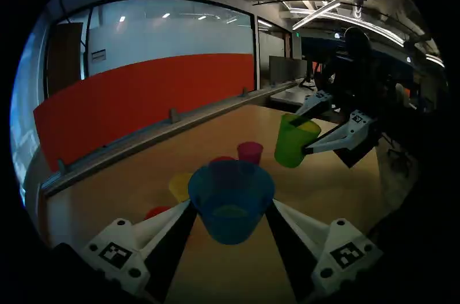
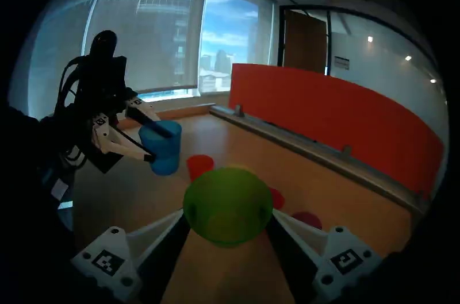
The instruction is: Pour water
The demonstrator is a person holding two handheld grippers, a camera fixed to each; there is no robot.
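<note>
My left gripper is shut on a translucent blue cup, held above the wooden table. Farther right, my right gripper holds a green cup in the air, slightly tilted. In the right gripper view the green cup sits between the fingers of the right gripper. Up at the left there, the left gripper carries the blue cup. The two cups are apart. I cannot tell whether either holds water.
Small cups stand on the table between the grippers: a magenta one, a yellow one, a red one, and a red one. A rail and an orange partition run along the table's far edge. Windows lie behind the left gripper.
</note>
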